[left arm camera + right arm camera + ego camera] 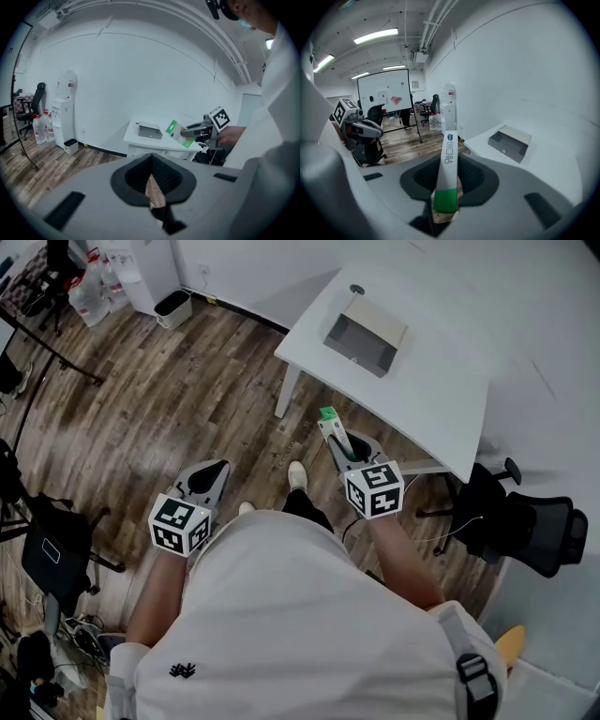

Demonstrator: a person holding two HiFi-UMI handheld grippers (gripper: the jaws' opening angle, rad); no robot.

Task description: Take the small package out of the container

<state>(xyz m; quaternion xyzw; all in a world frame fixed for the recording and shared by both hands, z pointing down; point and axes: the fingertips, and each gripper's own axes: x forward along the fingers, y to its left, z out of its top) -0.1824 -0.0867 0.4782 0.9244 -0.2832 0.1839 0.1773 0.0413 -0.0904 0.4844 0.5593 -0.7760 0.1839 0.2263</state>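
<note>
The small white package with a green end (333,427) stands up out of my right gripper (345,448), which is shut on its lower end, held in the air in front of the person and short of the table. The right gripper view shows the package (447,164) edge-on between the pads. The open grey container (366,334) sits on the white table (441,381), apart from the package, and nothing shows inside it. My left gripper (217,470) hangs lower at the left over the wood floor, its jaw tips together with nothing in them. From the left gripper view, the package (177,133) hangs in front of the container (150,130).
A black office chair (525,526) stands right of the table. A white bin (172,306), a water dispenser (62,112) and bottles line the far wall. Black stands and gear (56,559) crowd the left. A whiteboard (384,93) stands further back.
</note>
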